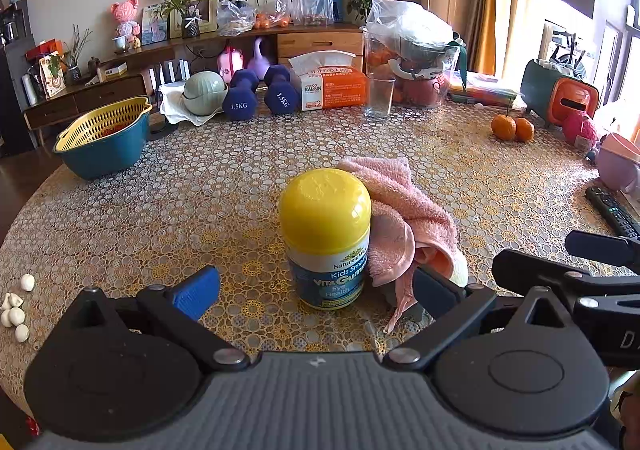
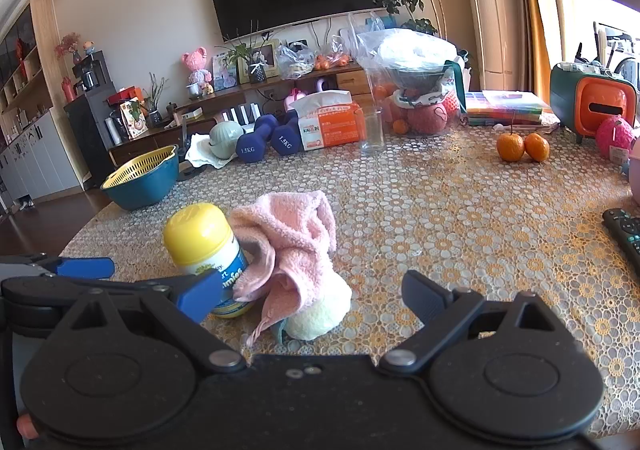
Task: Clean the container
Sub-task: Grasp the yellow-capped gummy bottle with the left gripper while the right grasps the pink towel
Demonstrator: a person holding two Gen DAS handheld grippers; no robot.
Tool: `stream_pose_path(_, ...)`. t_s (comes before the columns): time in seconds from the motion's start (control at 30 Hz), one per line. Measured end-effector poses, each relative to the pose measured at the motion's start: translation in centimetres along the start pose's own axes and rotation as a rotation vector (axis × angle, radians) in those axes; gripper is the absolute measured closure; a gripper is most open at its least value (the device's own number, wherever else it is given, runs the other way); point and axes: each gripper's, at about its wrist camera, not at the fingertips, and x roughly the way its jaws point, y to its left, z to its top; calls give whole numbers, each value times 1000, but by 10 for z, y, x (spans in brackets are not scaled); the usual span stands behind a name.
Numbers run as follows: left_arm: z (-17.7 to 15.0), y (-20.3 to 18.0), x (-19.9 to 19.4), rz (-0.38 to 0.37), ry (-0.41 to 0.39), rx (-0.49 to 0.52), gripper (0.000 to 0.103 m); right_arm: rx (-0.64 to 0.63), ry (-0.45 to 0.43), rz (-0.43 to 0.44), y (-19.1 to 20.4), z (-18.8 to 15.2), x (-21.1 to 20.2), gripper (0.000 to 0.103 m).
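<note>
A vitamin bottle with a yellow cap and a blue label stands upright on the patterned table. A crumpled pink towel leans against its right side. My left gripper is open, and the bottle stands just ahead, between its blue and dark fingers, touching neither. In the right wrist view my right gripper is also open. The towel and a pale yellow fold of cloth lie between its fingers, with the bottle at its left finger. One blue pad of the left gripper shows at the left.
A teal bowl with a yellow colander sits at the far left, with dumbbells, a tissue box and a glass at the back. Two oranges and a remote lie on the right, small white pieces at the left edge.
</note>
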Motion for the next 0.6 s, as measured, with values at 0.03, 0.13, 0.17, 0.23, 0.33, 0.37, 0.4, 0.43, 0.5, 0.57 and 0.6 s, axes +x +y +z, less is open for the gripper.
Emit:
stream_pose_path(0.03, 0, 0, 0, -2, 1, 0, 0, -1, 0, 0, 0, 0, 0, 7)
stream_pose_path(0.13, 1, 0, 1, -5, 3, 11, 0, 0, 0, 0, 0, 0, 0, 7)
stream_pose_path(0.17, 1, 0, 1, -5, 3, 15, 0, 0, 1, 0, 0, 0, 0, 7)
stream_pose_path(0.23, 2, 0, 2, -11, 7, 20, 0, -2, 3, 1, 1, -1, 1, 7)
stream_pose_path(0.33, 3, 2, 4, -29, 17, 19, 0, -2, 6, 3, 0, -1, 2, 7)
stream_pose_path(0.37, 4, 3, 5, -38, 21, 14, 0, -3, 5, 3, 0, -1, 2, 6)
stream_pose_path(0.4, 5, 4, 6, -46, 25, 7, 0, -6, 5, 5, 0, 0, 3, 6)
stream_pose_path(0.43, 6, 5, 7, -50, 25, 0, 0, -12, 6, 6, 0, 0, 3, 6)
stream_pose_path(0.5, 8, 8, 8, -48, 18, -6, 0, -30, 9, 9, 1, 0, 4, 7)
stream_pose_path(0.57, 12, 11, 9, -48, 8, -4, 0, -48, 14, 15, 1, 0, 6, 7)
stream_pose_path(0.6, 15, 12, 9, -53, 2, -3, 0, -58, 17, 20, 1, 0, 7, 8)
